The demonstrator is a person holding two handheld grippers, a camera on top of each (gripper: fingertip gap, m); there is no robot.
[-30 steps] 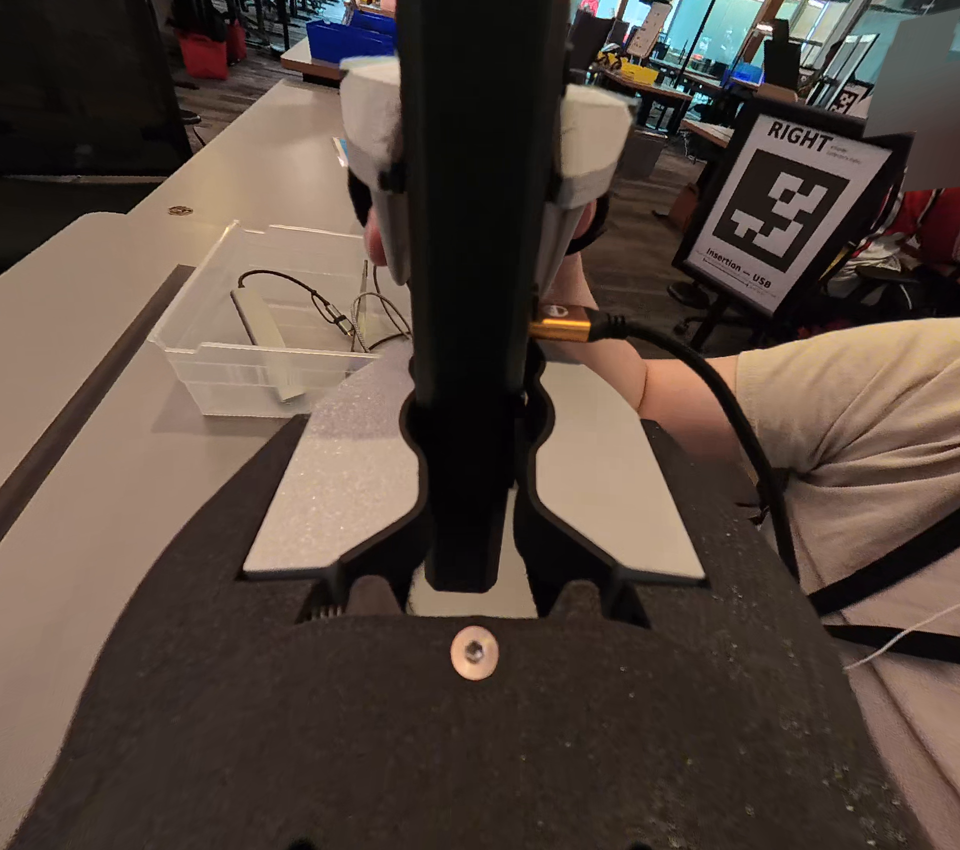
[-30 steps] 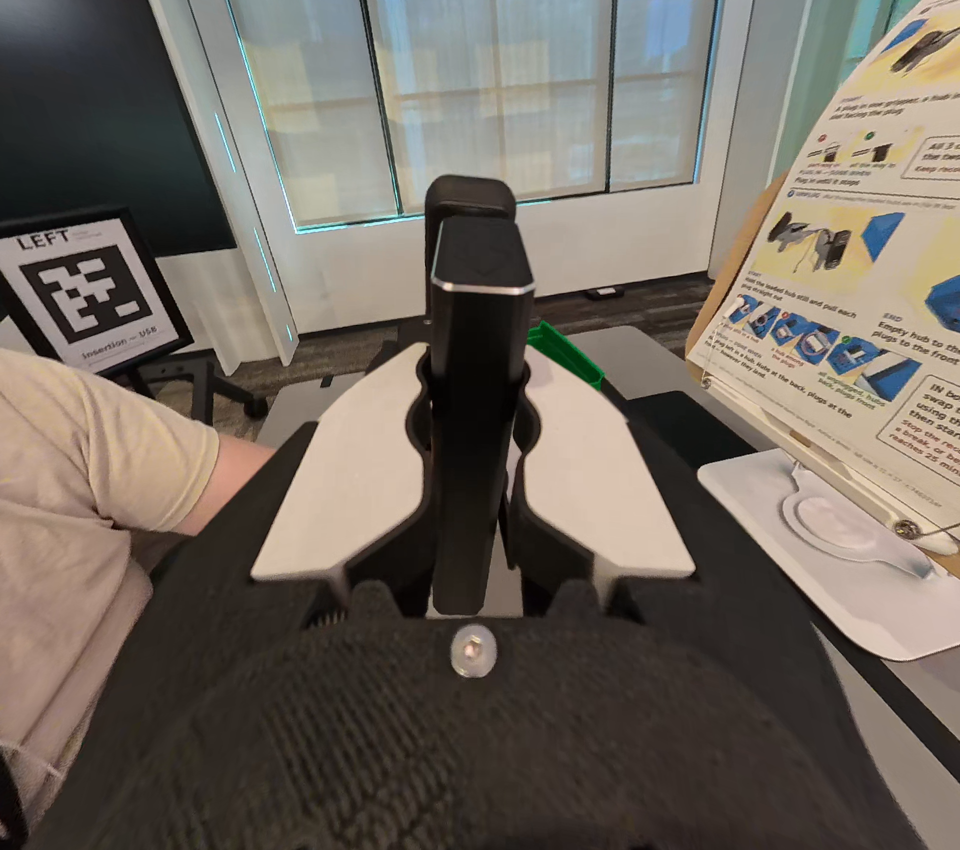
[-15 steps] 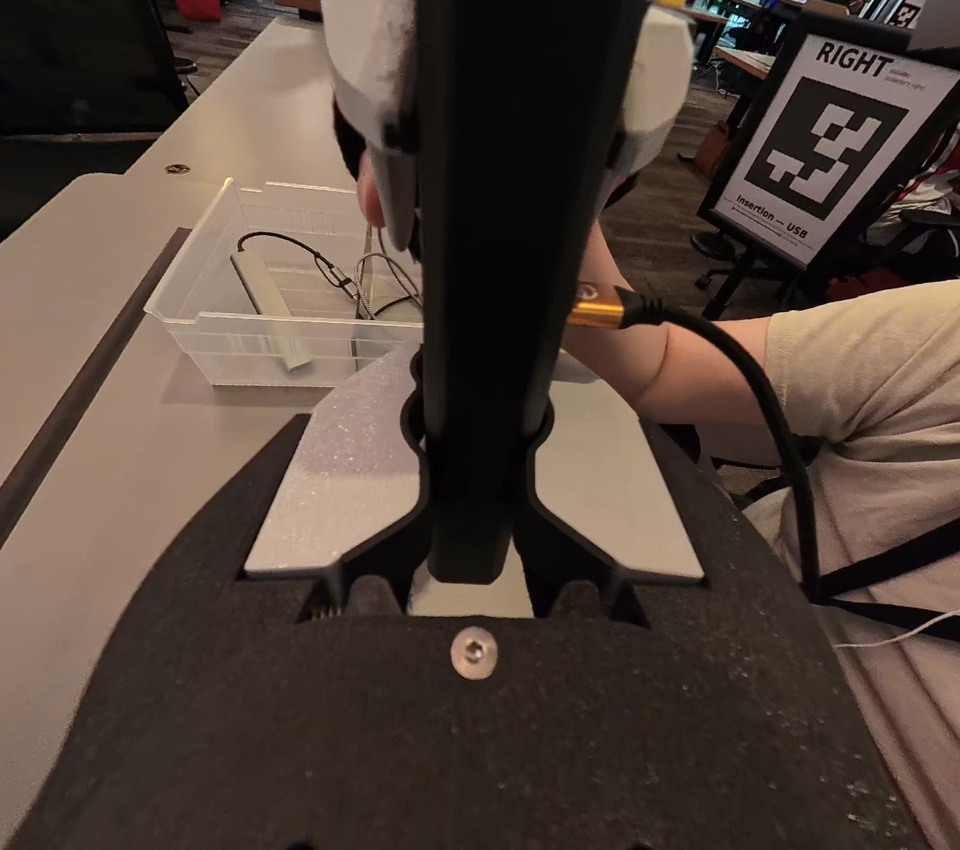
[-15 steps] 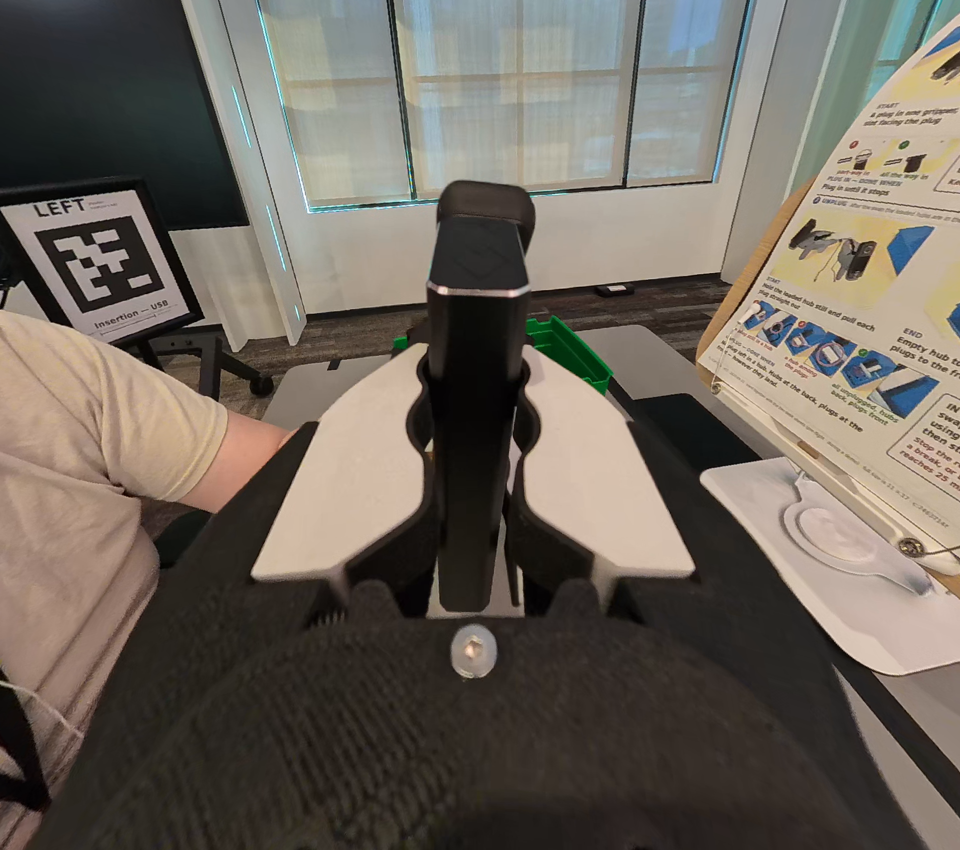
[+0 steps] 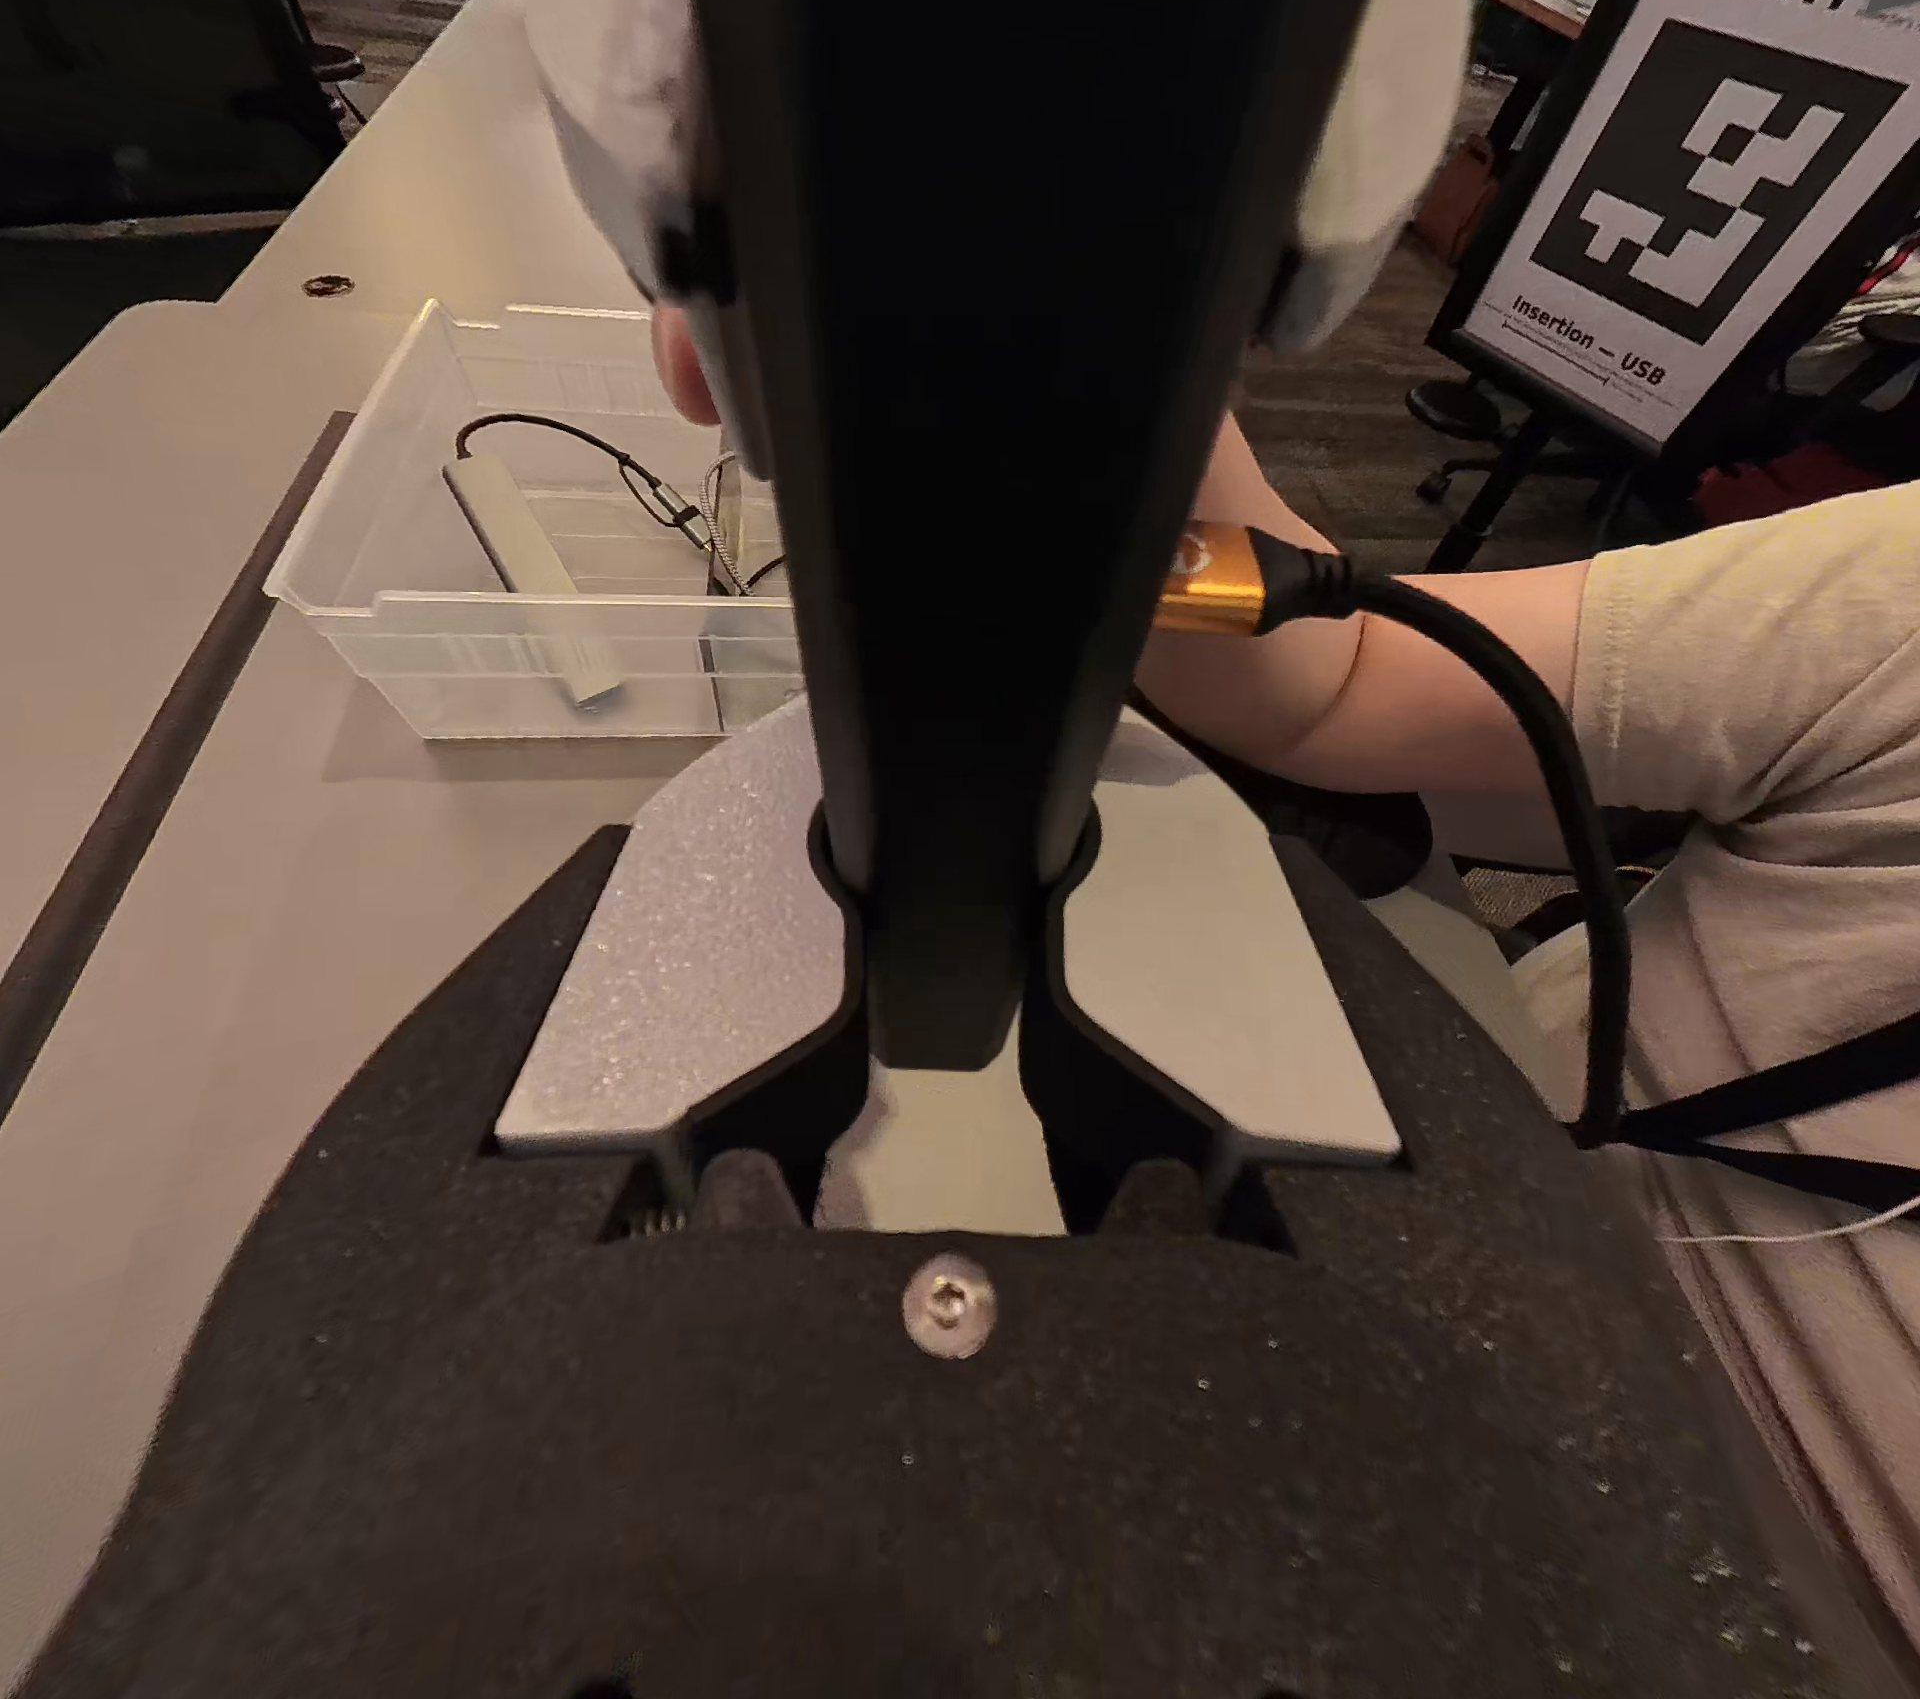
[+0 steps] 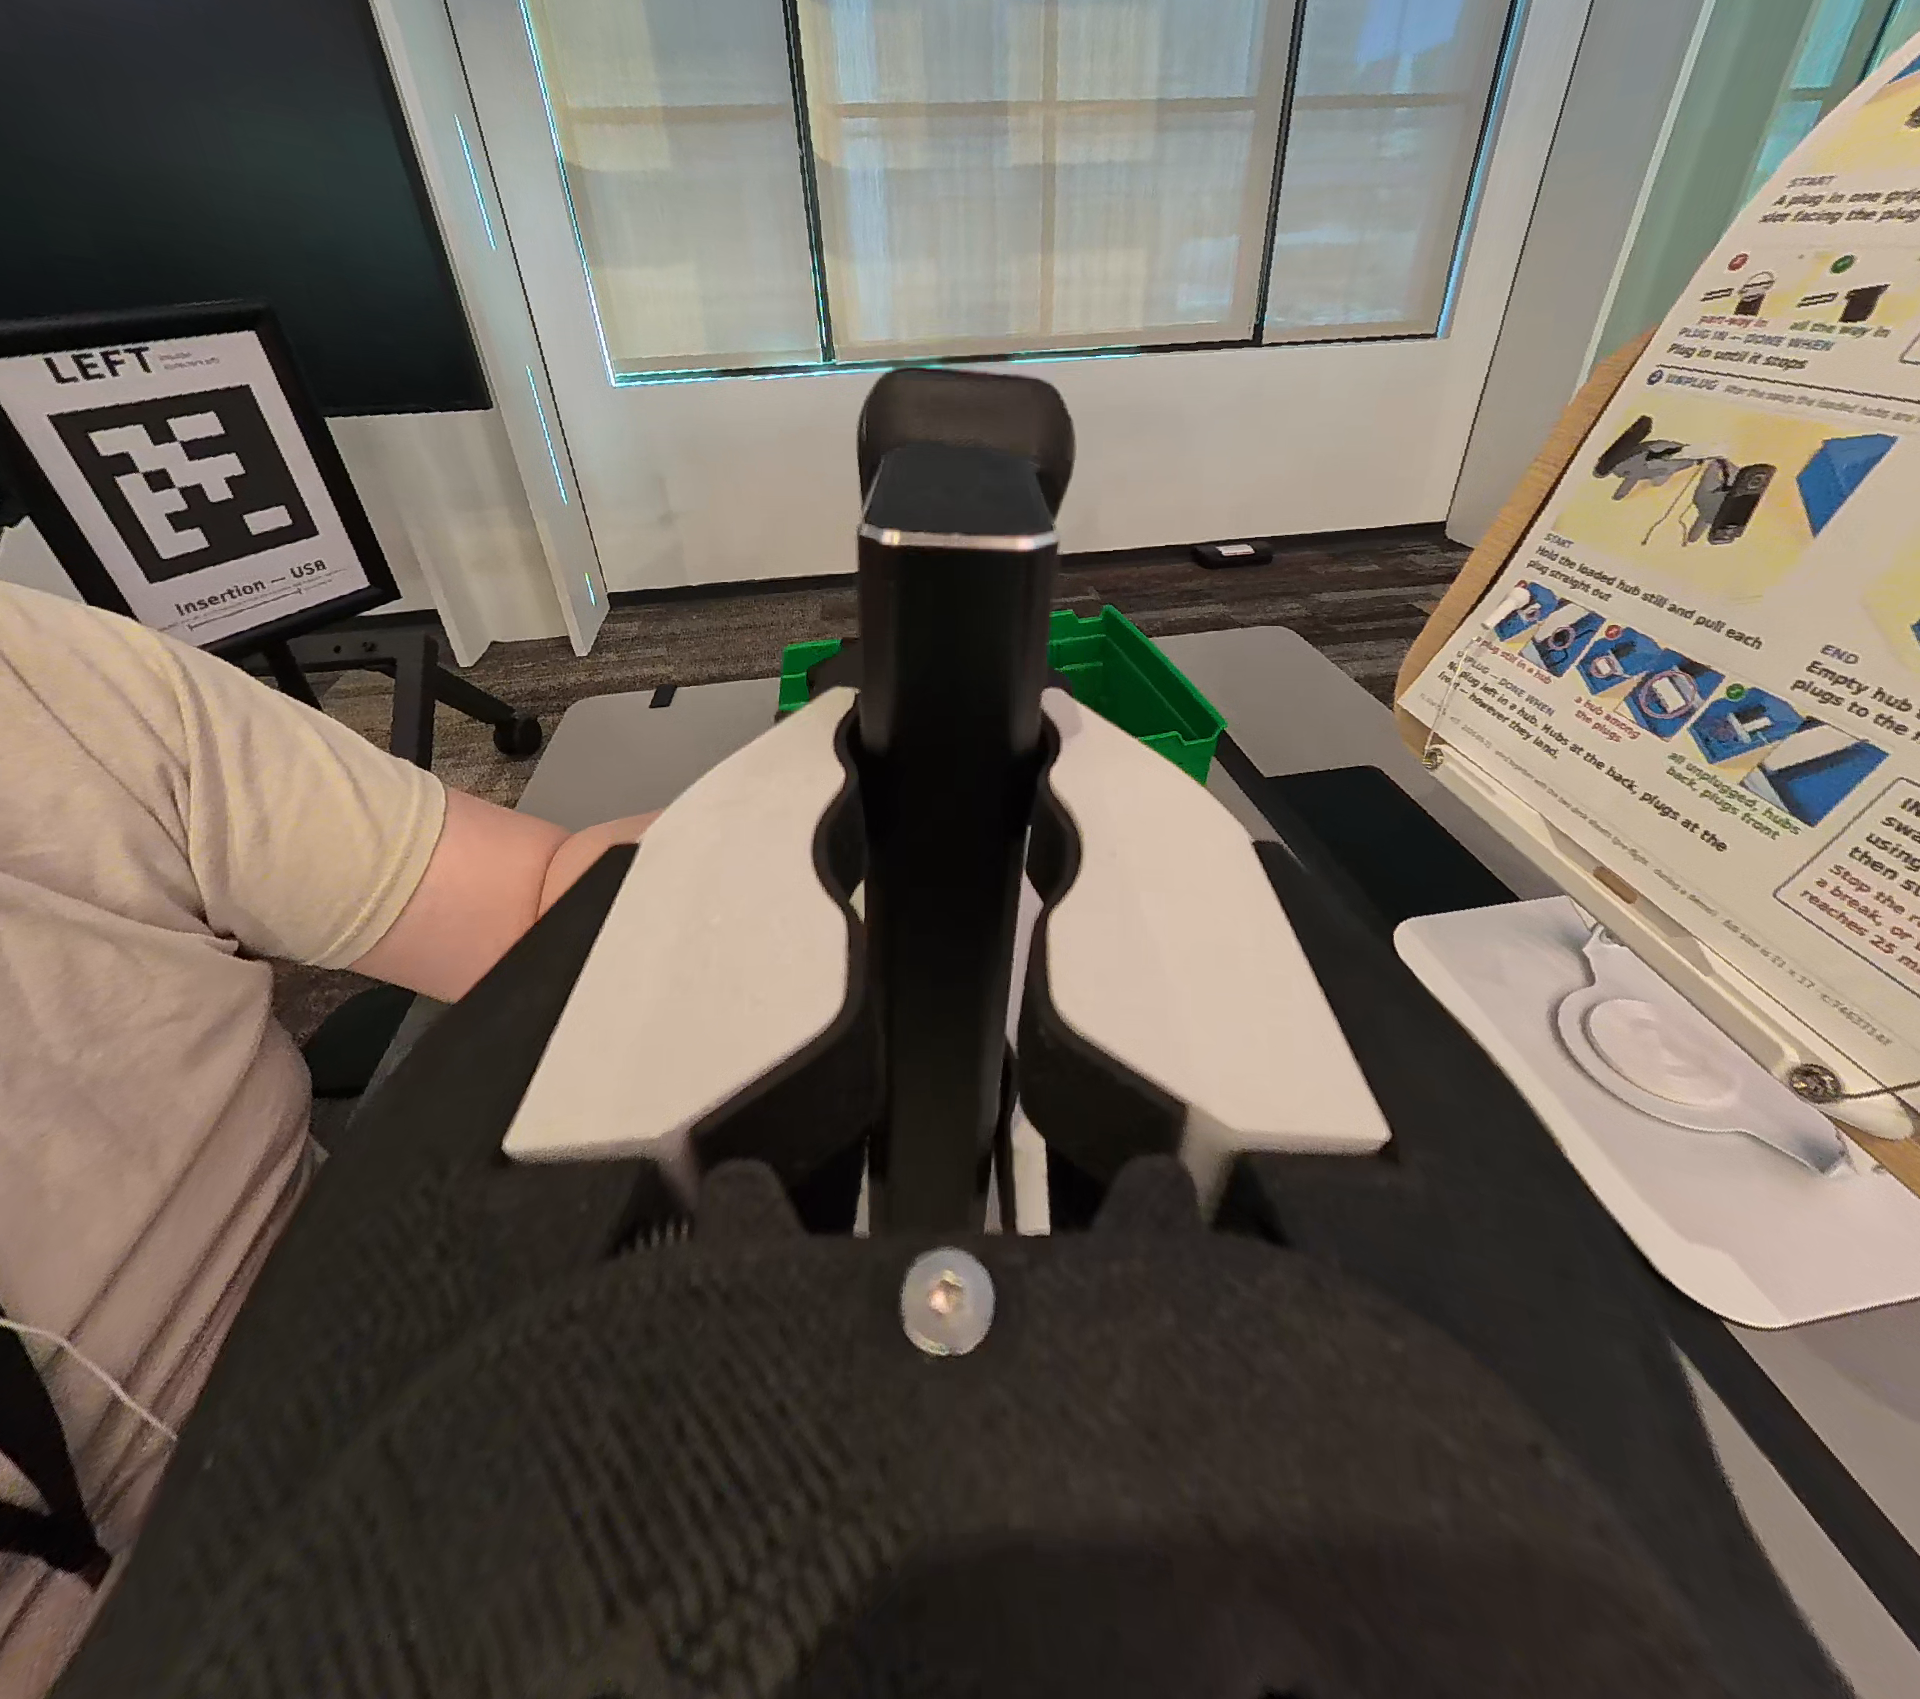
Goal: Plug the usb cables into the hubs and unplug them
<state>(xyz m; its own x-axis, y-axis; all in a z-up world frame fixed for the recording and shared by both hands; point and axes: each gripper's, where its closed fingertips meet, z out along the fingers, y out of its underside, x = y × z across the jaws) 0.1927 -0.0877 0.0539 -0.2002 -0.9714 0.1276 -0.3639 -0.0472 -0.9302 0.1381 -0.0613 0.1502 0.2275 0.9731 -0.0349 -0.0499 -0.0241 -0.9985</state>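
My left gripper (image 5: 951,818) is shut on a long black USB hub (image 5: 997,299) that runs up out of the left wrist view. An orange-gold USB plug (image 5: 1210,579) with a black cable (image 5: 1558,776) sits in the hub's right side. The other gripper's white fingers (image 5: 613,91) flank the hub higher up. In the right wrist view my right gripper (image 6: 951,745) is shut on a black hub (image 6: 951,818) with a silver-edged end cap. A black rounded part shows just behind that end.
A clear plastic bin (image 5: 416,610) on the grey table (image 5: 208,818) holds a grey hub and thin cables. A green bin (image 6: 1132,683) lies beyond the right gripper. An instruction board (image 6: 1714,610) on a white stand is at the right. The person's arm (image 5: 1351,693) crosses behind the hub. My hands' fingertips stand some 10 cm from each other.
In the left wrist view the hub and the other gripper's white fingers have come closer and grown larger. The right wrist view has tipped down, showing more of the green bin.
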